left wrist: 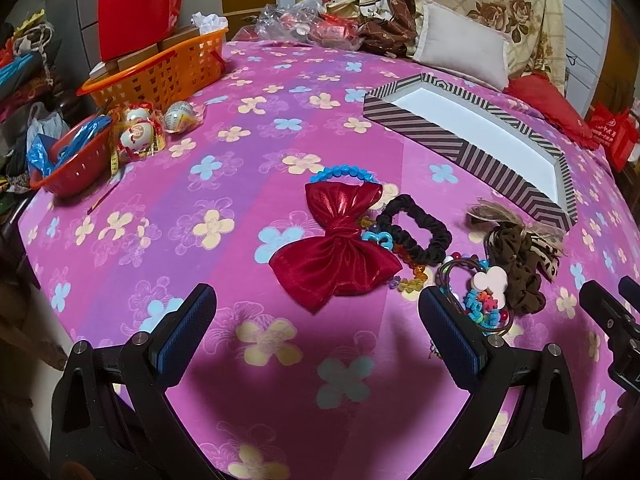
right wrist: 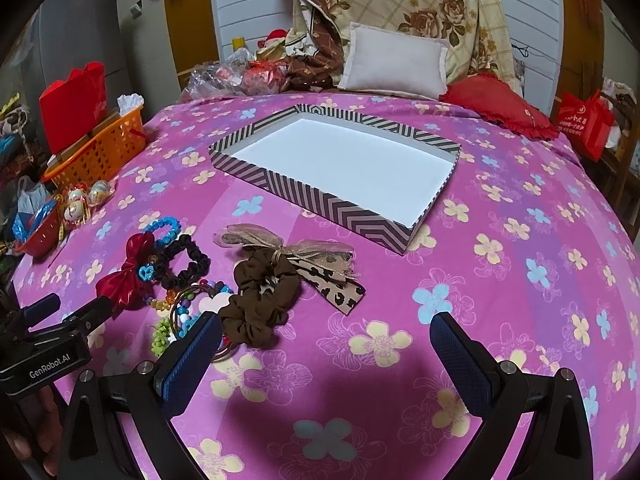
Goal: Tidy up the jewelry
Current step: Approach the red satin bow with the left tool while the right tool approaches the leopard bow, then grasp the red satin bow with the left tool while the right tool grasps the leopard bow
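Note:
A pile of hair accessories lies on the pink flowered bedspread (left wrist: 240, 152). It holds a red satin bow (left wrist: 340, 248), a blue bead bracelet (left wrist: 340, 174), a black scrunchie (left wrist: 416, 232), a brown scrunchie with a leopard ribbon (right wrist: 260, 300), and a tangle of coloured bead bands (left wrist: 480, 300). A striped box (right wrist: 280, 182) with a white inside stands empty beyond them. My left gripper (left wrist: 316, 316) is open just short of the red bow. My right gripper (right wrist: 326, 340) is open, its left finger (right wrist: 192, 356) beside the brown scrunchie.
An orange basket (left wrist: 160, 72) with red bags, a red bowl (left wrist: 76, 168) and wrapped eggs (left wrist: 140, 132) sit at the bed's left edge. A grey cushion (right wrist: 396, 60), a red pillow (right wrist: 496, 104) and folded quilts lie at the far end.

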Demonstrator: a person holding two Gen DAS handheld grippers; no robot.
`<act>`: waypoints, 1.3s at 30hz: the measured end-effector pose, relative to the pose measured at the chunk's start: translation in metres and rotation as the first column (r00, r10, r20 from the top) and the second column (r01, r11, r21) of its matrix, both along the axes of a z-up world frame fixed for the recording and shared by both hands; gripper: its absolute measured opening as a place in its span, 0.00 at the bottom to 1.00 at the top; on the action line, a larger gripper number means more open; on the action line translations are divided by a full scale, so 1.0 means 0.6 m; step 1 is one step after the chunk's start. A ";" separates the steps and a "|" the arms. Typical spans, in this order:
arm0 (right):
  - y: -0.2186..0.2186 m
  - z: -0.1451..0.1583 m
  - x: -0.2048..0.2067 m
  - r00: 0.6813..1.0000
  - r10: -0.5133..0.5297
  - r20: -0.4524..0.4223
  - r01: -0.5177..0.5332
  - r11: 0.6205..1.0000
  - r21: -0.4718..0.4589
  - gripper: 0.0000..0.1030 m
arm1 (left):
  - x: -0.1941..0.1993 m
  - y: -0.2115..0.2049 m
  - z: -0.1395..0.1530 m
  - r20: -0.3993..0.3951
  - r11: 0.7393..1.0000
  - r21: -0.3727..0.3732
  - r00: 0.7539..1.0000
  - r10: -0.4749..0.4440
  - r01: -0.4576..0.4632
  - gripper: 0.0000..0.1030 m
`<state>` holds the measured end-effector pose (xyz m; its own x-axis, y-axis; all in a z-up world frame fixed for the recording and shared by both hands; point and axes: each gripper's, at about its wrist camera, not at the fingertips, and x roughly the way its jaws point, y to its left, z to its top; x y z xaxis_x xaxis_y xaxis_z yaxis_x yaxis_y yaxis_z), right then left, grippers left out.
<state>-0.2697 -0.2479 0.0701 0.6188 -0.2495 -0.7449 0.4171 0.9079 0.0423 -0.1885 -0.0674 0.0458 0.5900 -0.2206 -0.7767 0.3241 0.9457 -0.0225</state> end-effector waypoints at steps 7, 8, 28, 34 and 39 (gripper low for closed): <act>-0.009 -0.010 0.002 1.000 0.010 -0.004 -0.010 1.000 0.025 1.00 | 0.014 0.024 0.000 -0.014 1.000 -0.009 1.000 0.023 -0.024 0.99; -0.009 -0.012 0.003 1.000 0.017 -0.005 -0.017 0.999 0.029 1.00 | 0.016 0.028 0.000 -0.018 1.000 -0.012 0.999 0.029 -0.029 0.99; -0.023 -0.030 0.106 0.990 0.137 -0.036 -0.136 0.990 0.024 1.00 | 0.060 0.027 0.000 -0.090 0.997 -0.075 0.996 -0.005 -0.002 0.99; -0.032 -0.040 0.119 0.991 0.128 -0.045 -0.126 0.991 0.032 1.00 | 0.070 -0.004 -0.003 -0.058 0.999 -0.020 0.998 -0.037 0.036 0.99; -0.042 -0.055 0.129 0.991 0.123 -0.057 -0.119 0.991 0.063 1.00 | 0.078 -0.019 -0.015 -0.039 0.998 0.014 0.997 -0.061 0.062 0.99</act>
<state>-0.1922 -0.2729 0.0374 0.5949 -0.1301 -0.7932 0.3076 0.9485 0.0751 -0.1419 -0.0789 0.0369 0.5453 -0.2433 -0.8022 0.3809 0.9244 -0.0214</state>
